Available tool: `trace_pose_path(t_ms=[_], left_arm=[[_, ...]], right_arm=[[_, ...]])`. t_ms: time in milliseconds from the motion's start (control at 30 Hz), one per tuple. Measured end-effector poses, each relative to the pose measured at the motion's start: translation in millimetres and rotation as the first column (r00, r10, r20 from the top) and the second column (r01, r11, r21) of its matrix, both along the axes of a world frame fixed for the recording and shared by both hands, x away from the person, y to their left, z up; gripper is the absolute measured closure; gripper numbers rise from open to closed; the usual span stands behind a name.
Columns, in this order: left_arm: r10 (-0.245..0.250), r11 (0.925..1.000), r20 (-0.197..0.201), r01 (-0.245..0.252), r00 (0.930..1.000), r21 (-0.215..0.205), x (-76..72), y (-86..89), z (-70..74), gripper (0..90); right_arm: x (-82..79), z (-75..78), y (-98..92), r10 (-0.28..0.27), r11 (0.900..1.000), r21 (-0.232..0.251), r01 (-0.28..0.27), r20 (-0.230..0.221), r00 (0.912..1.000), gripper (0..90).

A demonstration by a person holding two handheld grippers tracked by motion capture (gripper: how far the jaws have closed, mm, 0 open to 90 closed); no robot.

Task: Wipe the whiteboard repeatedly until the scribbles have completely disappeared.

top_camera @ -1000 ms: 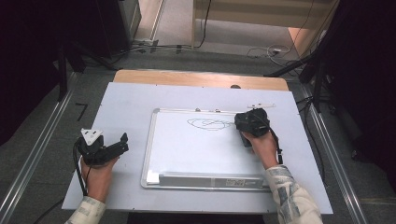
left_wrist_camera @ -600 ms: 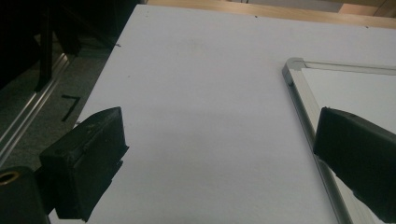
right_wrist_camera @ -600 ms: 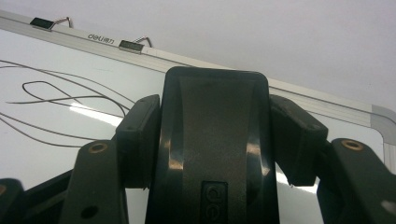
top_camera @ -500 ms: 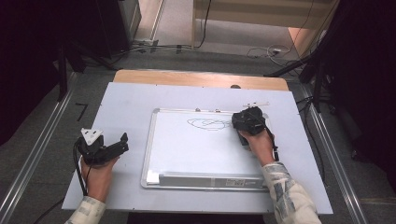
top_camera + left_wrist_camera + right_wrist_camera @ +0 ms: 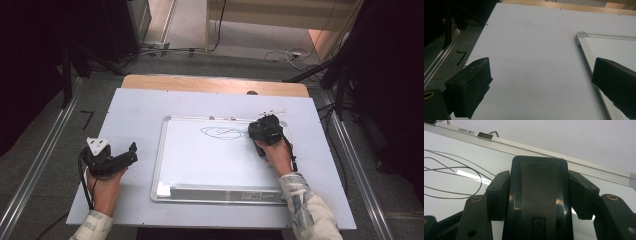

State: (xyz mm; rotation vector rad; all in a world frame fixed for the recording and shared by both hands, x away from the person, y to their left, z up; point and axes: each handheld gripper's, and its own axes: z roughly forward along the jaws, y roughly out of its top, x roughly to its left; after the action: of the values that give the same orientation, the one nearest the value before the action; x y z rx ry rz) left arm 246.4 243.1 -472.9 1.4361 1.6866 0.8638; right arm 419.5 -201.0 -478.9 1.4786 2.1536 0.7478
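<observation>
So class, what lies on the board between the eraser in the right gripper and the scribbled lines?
Bare white board: in the right gripper view the eraser sits just right of the scribble, nothing between them.

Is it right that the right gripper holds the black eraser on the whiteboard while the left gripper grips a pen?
Not quite. The left gripper grips nothing: the left gripper view shows its jaws open over the bare table. The right gripper does hold the black eraser on the whiteboard.

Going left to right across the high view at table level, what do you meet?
left gripper → whiteboard → scribble → black eraser clamped in the right gripper
</observation>
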Motion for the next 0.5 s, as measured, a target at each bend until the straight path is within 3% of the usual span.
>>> trace_pose_path(t_ms=[167, 500], left_arm=[[-0.002, 1.0000, 0.001, 0.002, 1.0000, -0.001, 0.2, 0.0, 0.0, 3.0], [-0.006, 1.0000, 0.003, 0.006, 1.0000, 0.000, 0.0, -0.7, 0.5, 3.0]], right_arm=[[-1.8, -0.6, 3.9, 0.010, 1.000, -0.019, -0.010, 0.009, 0.9999, 37.8], [-3.0, -0.3, 6.1, 0.014, 1.000, -0.012, -0.014, 0.004, 0.9999, 38.2]])
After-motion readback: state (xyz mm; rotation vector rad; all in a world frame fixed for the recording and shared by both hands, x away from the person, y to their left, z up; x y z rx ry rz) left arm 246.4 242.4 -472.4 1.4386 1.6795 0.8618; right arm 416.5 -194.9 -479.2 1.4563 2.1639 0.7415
